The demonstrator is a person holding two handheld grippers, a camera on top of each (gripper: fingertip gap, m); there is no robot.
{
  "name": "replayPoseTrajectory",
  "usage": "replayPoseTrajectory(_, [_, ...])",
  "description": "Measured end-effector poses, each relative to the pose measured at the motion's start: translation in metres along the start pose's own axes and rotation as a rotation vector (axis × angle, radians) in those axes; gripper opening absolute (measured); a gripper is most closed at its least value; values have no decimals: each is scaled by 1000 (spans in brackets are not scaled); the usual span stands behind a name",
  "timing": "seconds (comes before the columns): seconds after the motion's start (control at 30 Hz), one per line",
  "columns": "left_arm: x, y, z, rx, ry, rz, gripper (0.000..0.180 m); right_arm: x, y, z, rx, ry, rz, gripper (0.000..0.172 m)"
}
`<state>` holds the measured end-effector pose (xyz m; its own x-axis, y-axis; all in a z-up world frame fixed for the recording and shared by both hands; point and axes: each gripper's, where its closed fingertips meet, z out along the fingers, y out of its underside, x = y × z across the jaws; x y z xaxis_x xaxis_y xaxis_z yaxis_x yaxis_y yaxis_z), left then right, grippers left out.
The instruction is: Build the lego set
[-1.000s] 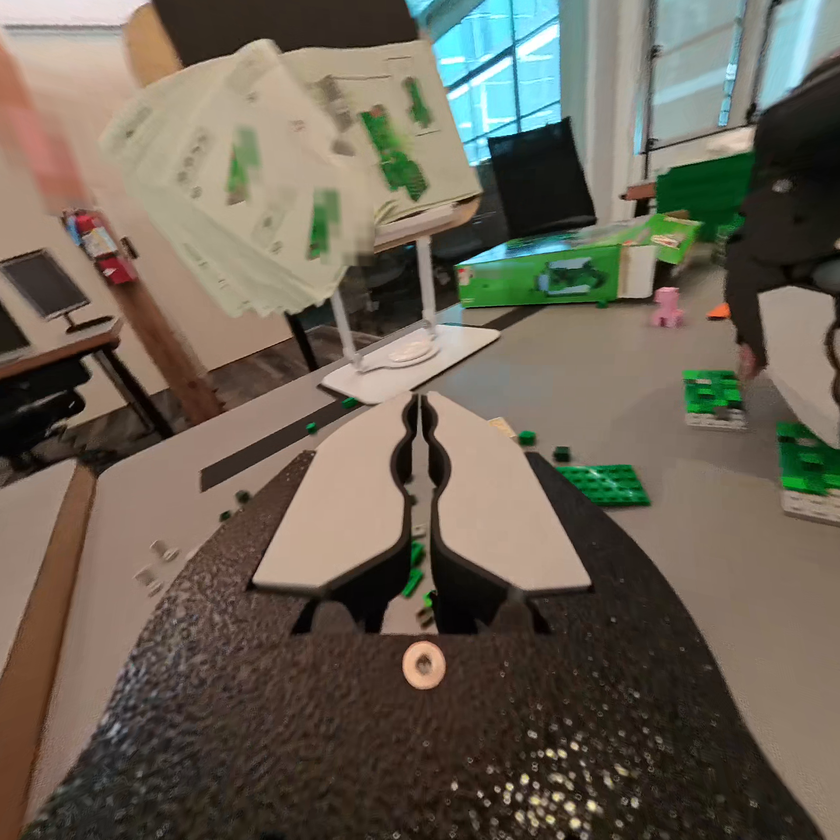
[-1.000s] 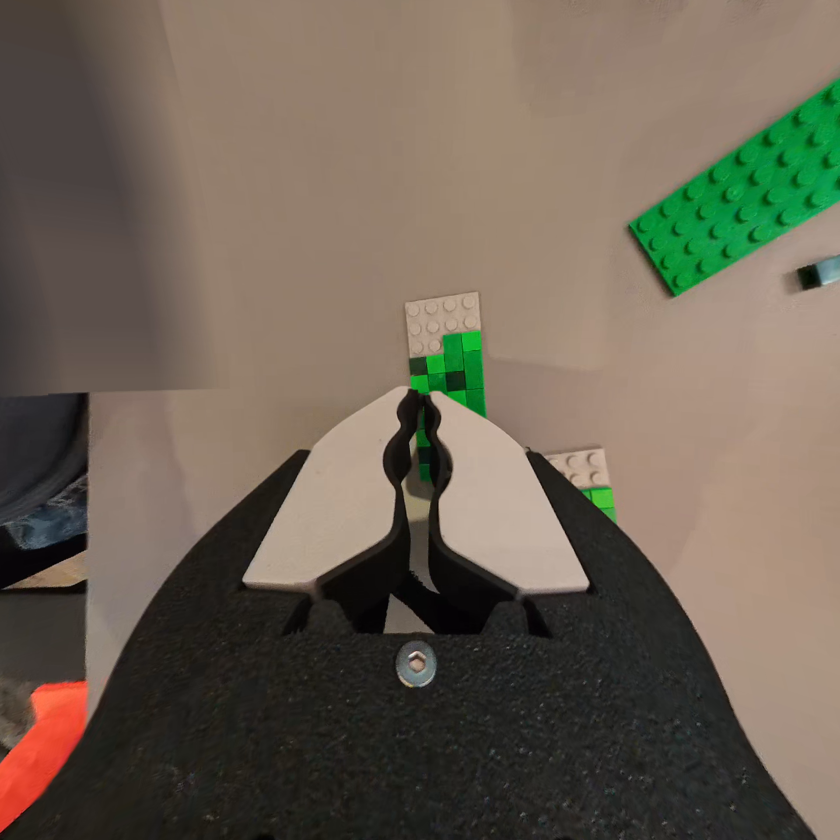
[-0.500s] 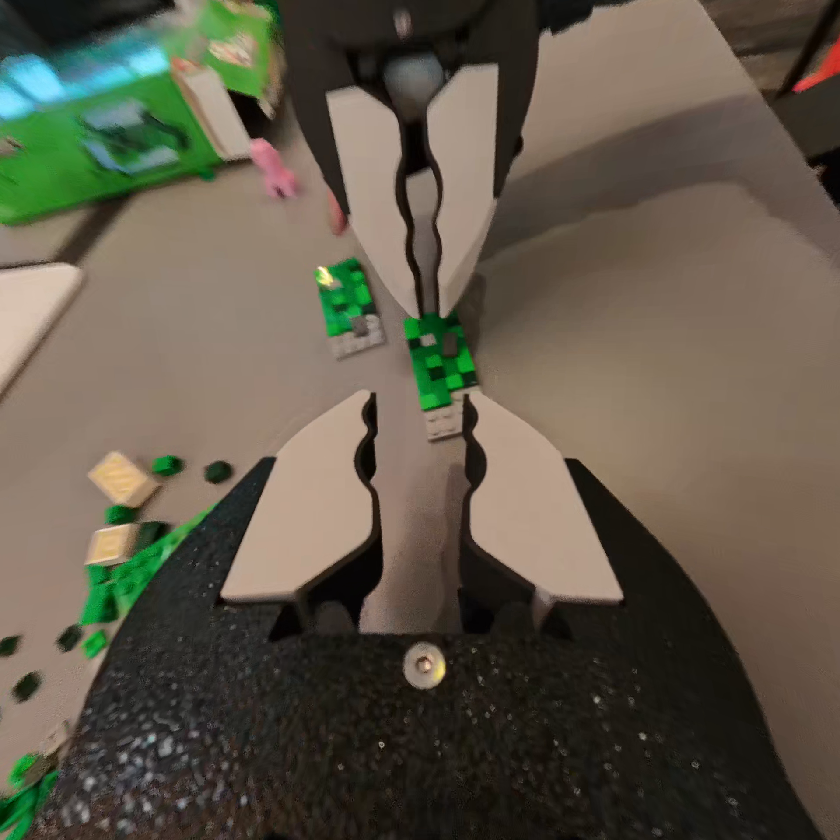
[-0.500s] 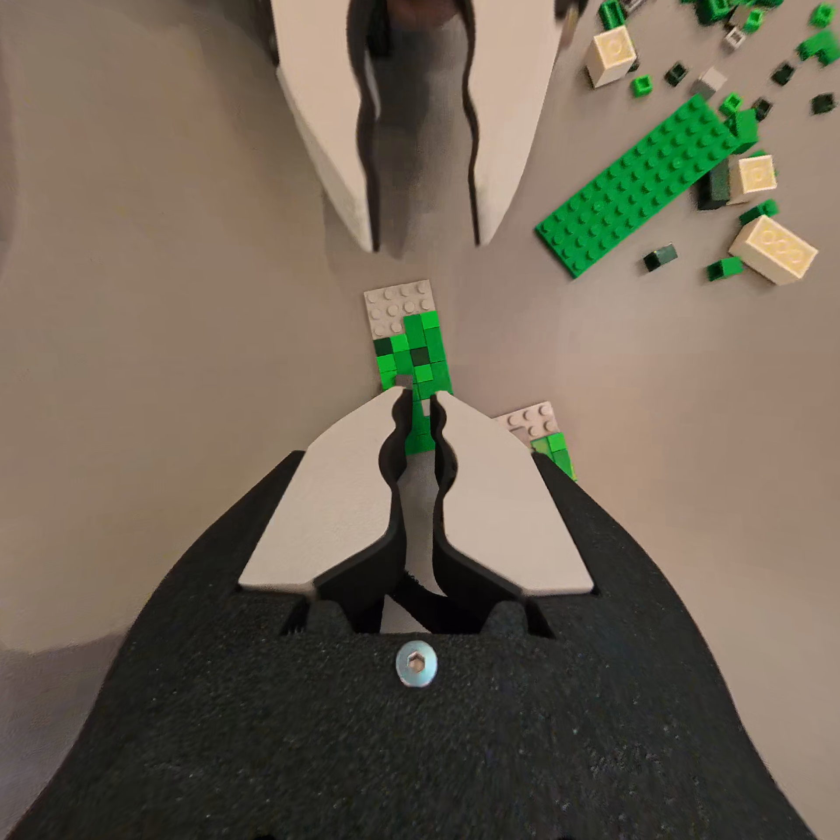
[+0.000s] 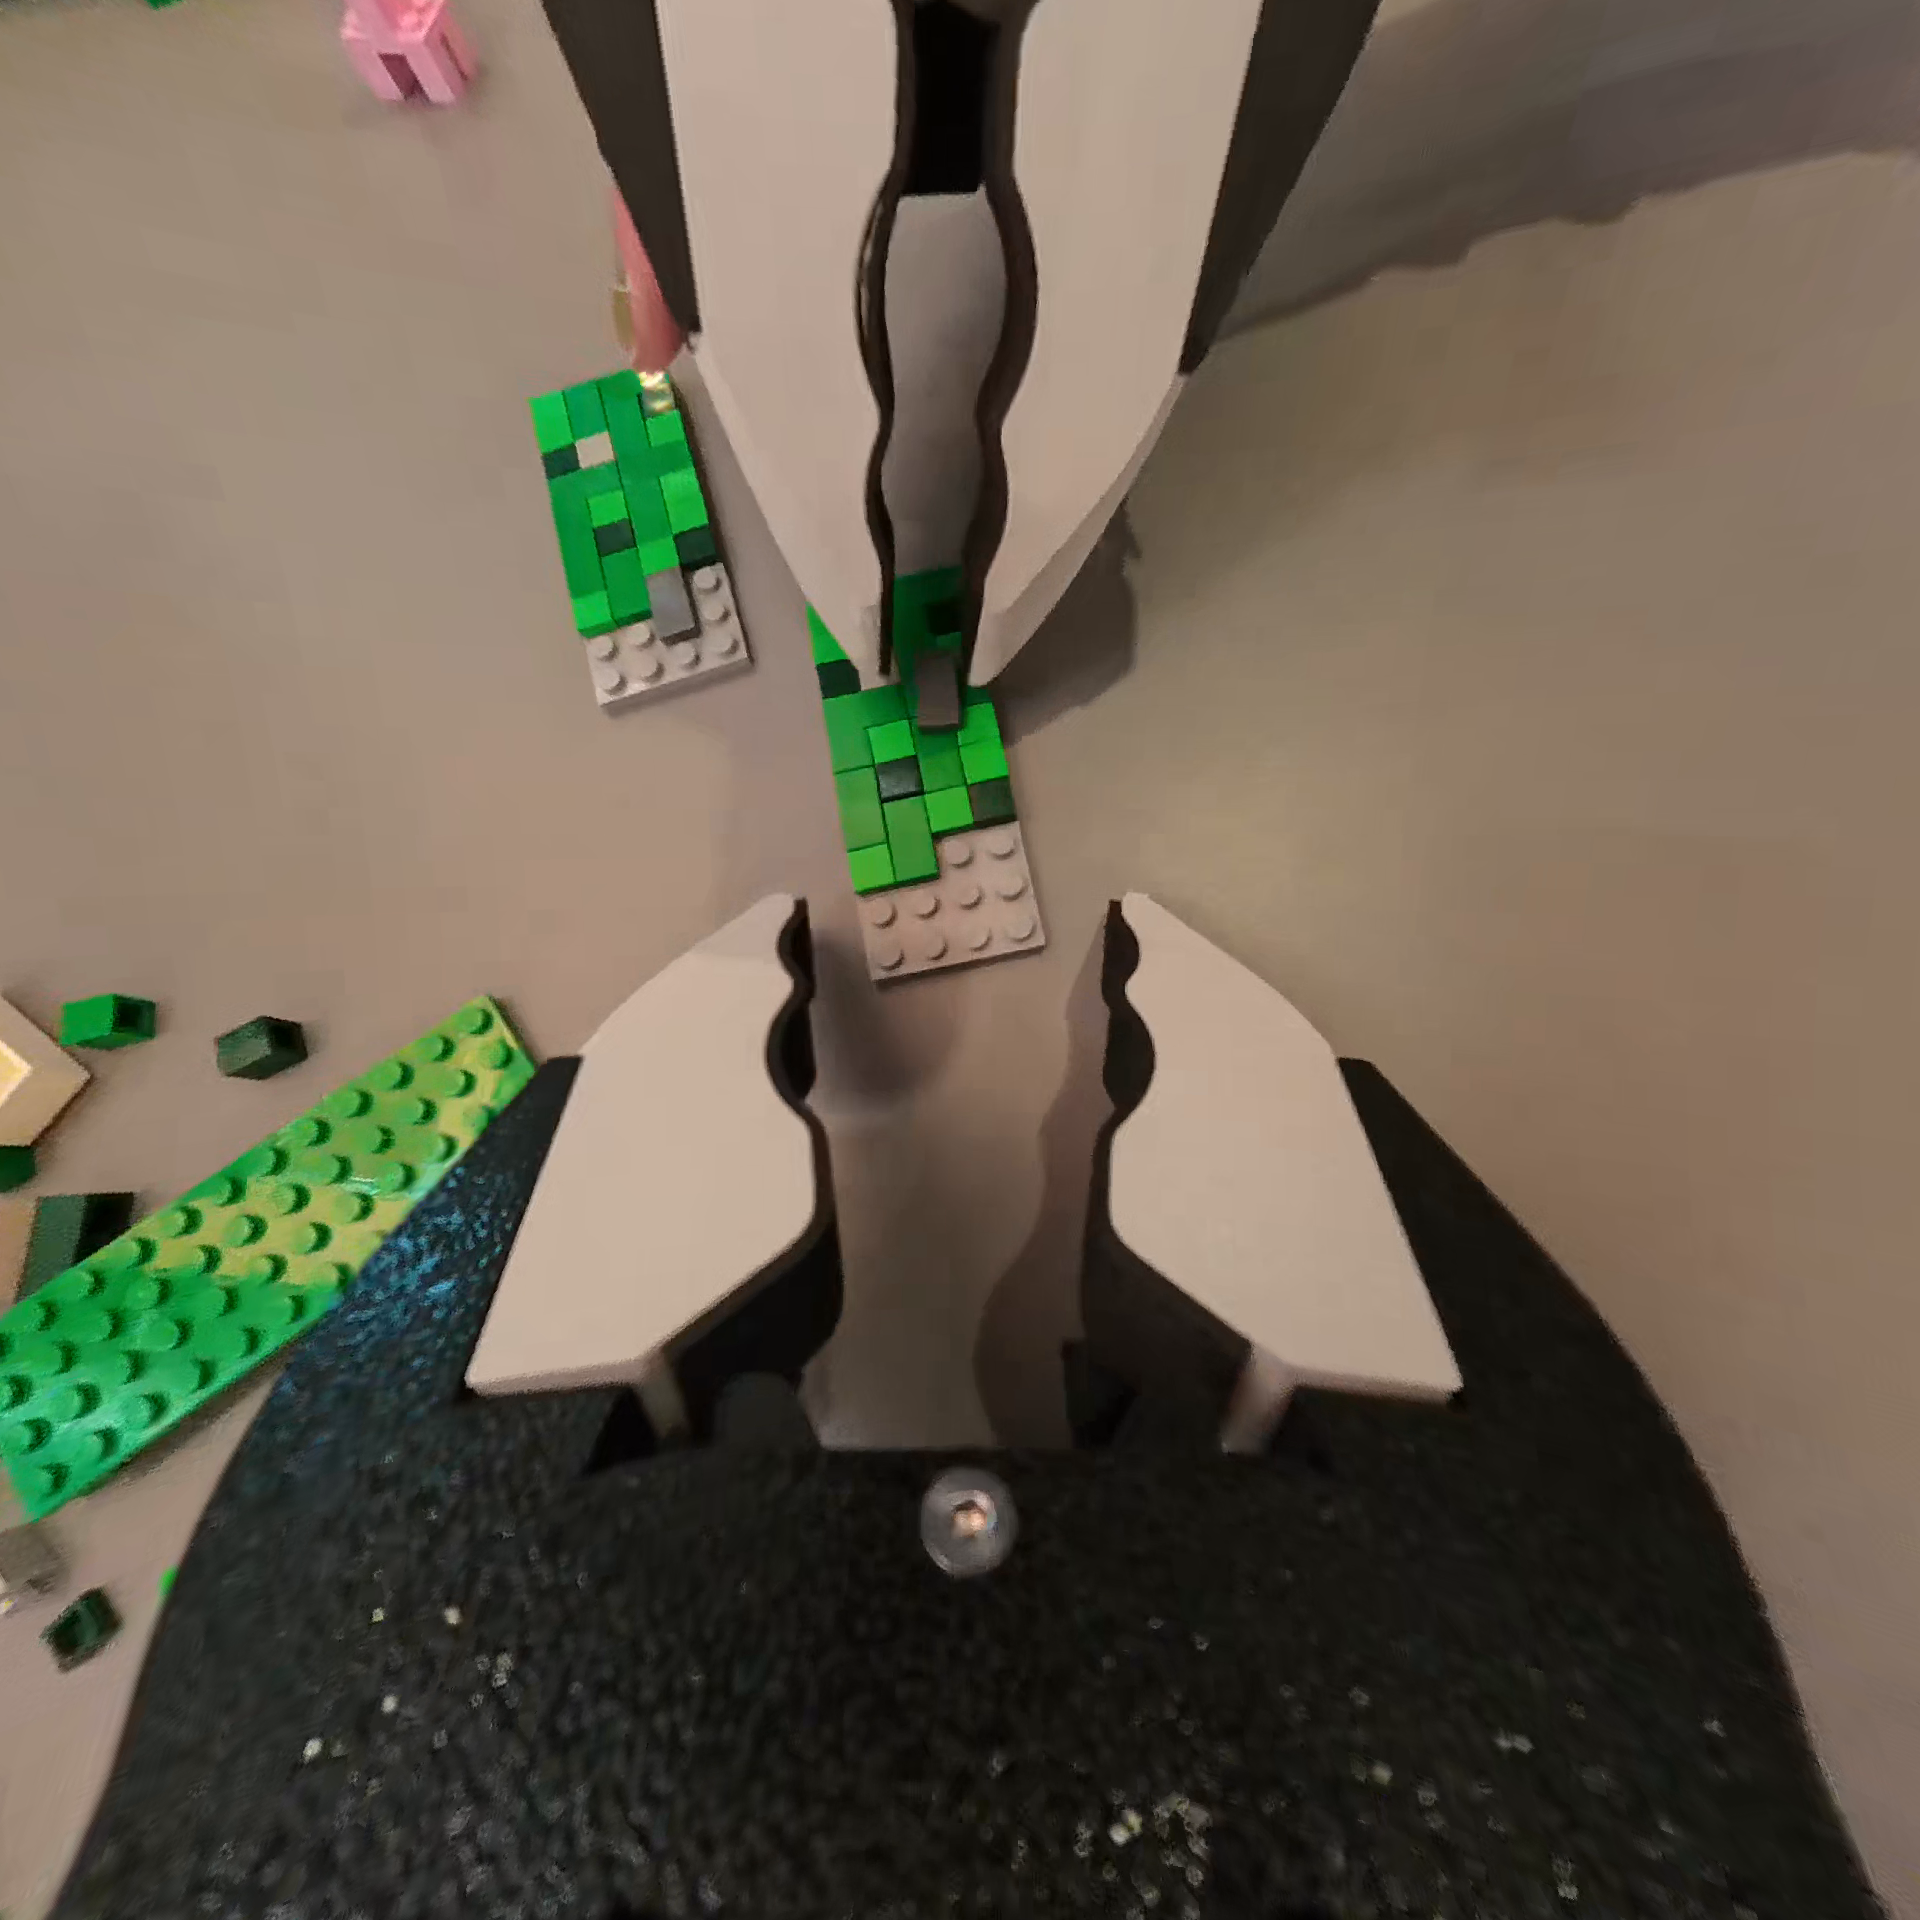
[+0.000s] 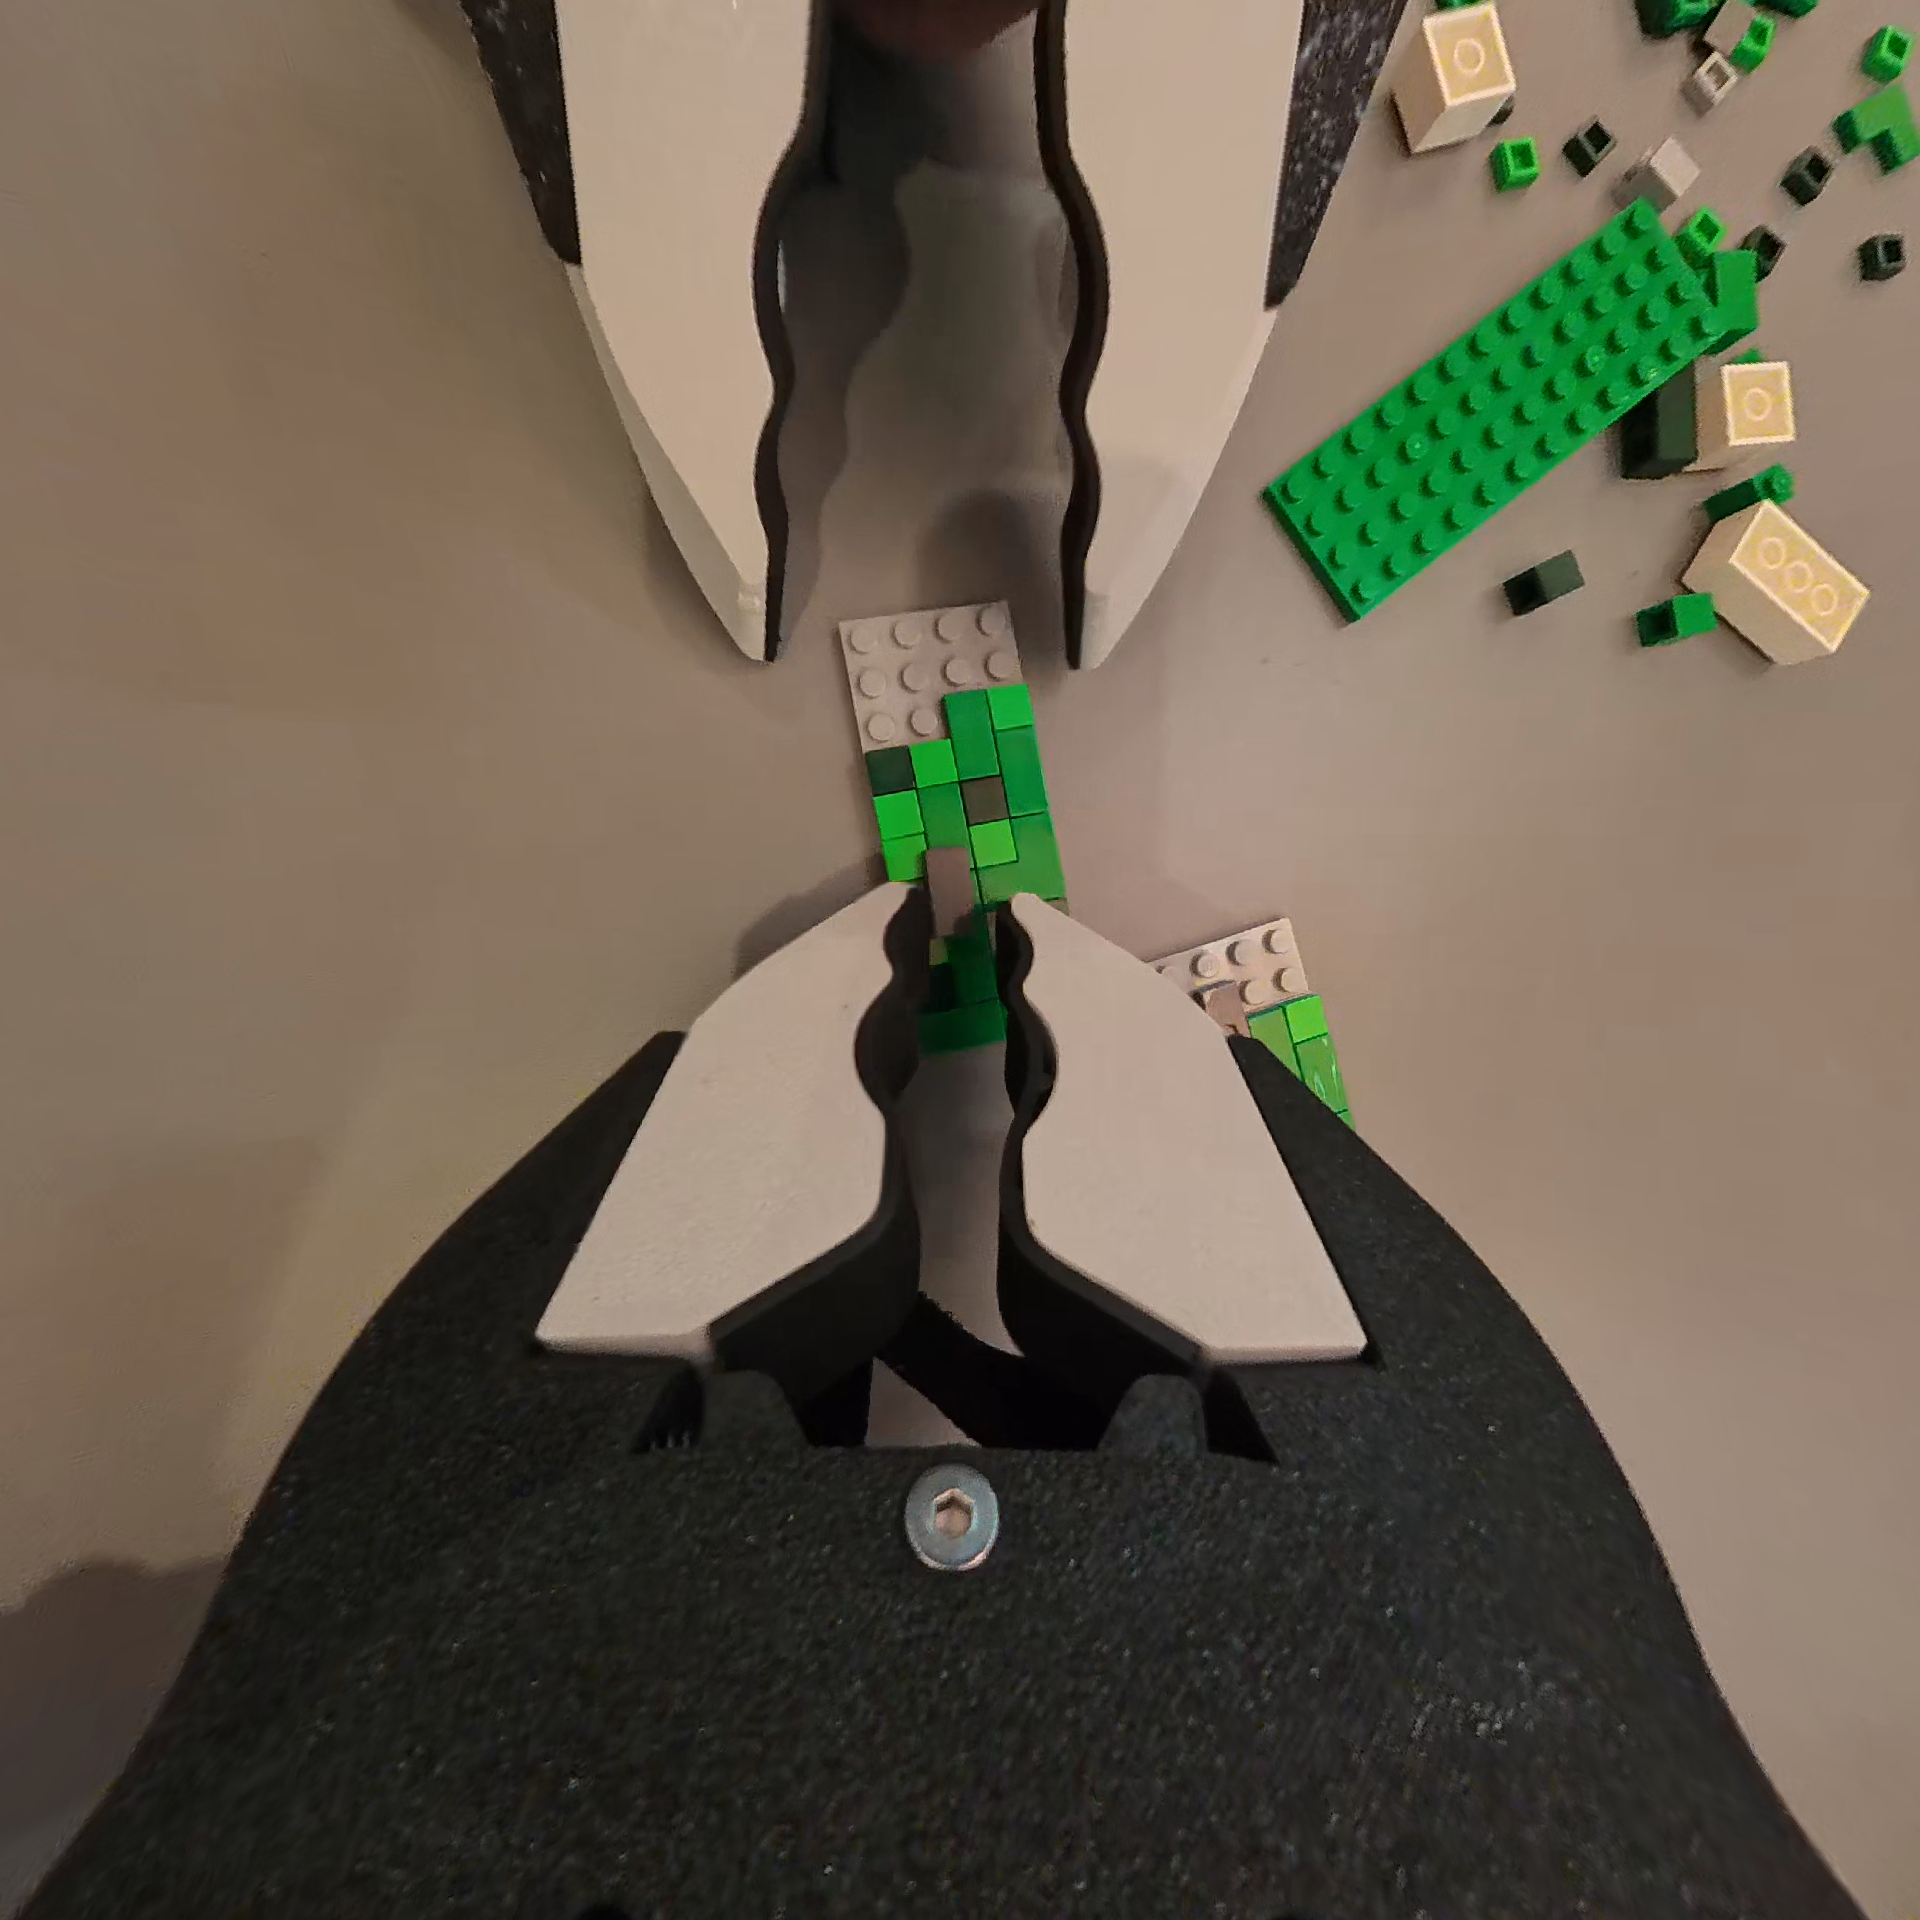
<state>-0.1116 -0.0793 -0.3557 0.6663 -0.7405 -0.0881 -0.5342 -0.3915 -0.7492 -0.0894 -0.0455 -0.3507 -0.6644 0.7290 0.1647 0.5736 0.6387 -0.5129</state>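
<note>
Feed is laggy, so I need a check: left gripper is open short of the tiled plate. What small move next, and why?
Probably ease the left gripper forward to straddle the plate's grey end: its fingers stand wider than the plate, which lies just ahead, with nothing between.

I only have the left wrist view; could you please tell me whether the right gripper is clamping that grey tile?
Observer: It seems not. The grey tile sits between the right gripper's fingertips, but green shows between it and one finger.
Operator: Thanks. What lies beside the green baseplate?
Observer: Three tan bricks lie near the green baseplate.
</note>
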Motion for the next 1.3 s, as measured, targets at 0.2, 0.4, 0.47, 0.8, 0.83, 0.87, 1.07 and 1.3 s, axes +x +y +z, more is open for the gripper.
replayPoseTrajectory(0.2, [5,1,1,21,57,-49,40,-1,-10,4,29,-24,-45,7])
replayPoseTrajectory(0.4, [7,1,1,22,67,-41,37,-7,-25,15,38,-57,-158,7])
replayPoseTrajectory(0.47, [7,1,1,22,67,-38,37,-8,-27,17,33,-71,-173,8])
replayPoseTrajectory(0.8, [6,1,1,22,63,-41,38,-12,-28,18,-14,-105,-217,8])
replayPoseTrajectory(0.83, [6,1,1,22,61,-42,38,-13,-28,18,-18,-112,-217,8])
replayPoseTrajectory(0.87, [6,1,2,22,62,-42,38,-13,-28,17,-18,-116,-215,11])
replayPoseTrajectory(1.07, [4,2,0,20,59,-54,39,-7,-18,-1,17,-84,-141,23])
replayPoseTrajectory(1.3, [4,2,0,21,65,-54,37,-7,-3,3,5,-24,-126,51])
